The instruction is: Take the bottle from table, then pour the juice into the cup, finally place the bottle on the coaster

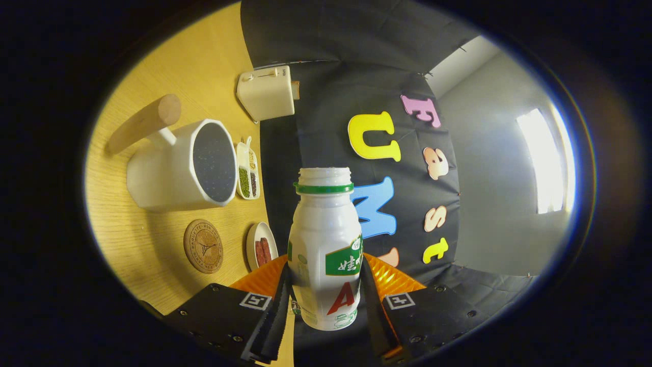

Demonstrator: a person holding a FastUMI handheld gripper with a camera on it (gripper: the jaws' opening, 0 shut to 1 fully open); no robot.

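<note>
The capless white juice bottle (326,250) sits clamped between the fingers of the claw (326,306), both pressing its lower body, its long axis running along the fingers with the open mouth pointing ahead. The view is rolled sideways, so the bottle looks tipped. The white cup (175,168) stands off to the side on the tabletop (137,239), its wooden handle away from the claw, and the round cork coaster (204,246) lies just beside it, nearer the fingers.
</note>
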